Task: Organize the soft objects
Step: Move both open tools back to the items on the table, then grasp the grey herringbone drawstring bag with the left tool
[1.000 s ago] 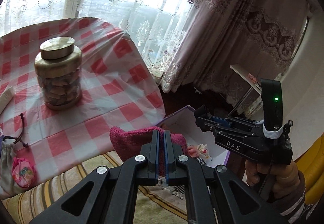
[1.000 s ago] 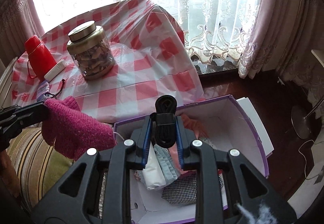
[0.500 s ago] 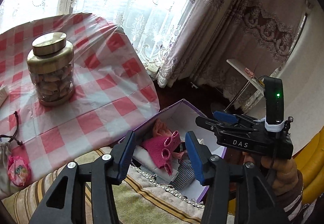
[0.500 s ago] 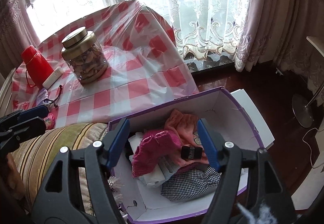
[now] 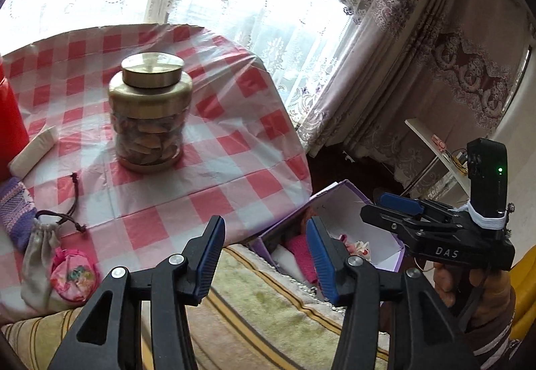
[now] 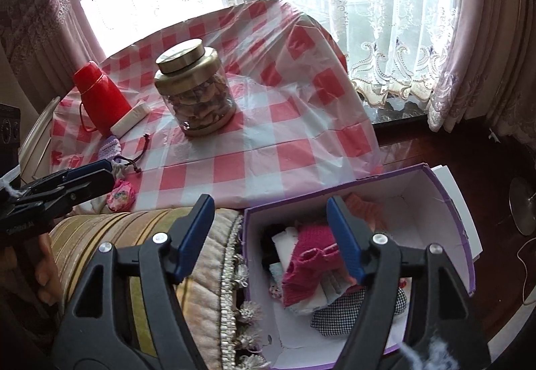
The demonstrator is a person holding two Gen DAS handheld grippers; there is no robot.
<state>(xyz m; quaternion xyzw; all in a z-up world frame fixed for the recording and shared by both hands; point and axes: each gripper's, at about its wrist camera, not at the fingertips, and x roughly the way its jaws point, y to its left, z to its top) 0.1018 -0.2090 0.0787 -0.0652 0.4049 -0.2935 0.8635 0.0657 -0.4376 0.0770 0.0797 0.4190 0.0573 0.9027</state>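
Both the left gripper [image 5: 264,261] and right gripper [image 6: 271,236] hang spread and empty beside the purple box [image 6: 449,199], where the pink knit glove [image 6: 308,261] lies; reaching tableward for the drawstring pouch [image 5: 40,256] risks toppling the glass jar [image 5: 150,112].

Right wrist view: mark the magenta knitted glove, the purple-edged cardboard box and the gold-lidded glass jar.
Magenta knitted glove [image 6: 310,261], right wrist view, its palm.
Purple-edged cardboard box [image 6: 415,212], right wrist view, inner far wall.
Gold-lidded glass jar [image 6: 197,102], right wrist view, glass body.

Daylight floods through the blown-out window [image 5: 234,1] beyond the jaws; fisheye bends edges, corners darken, slight blur.
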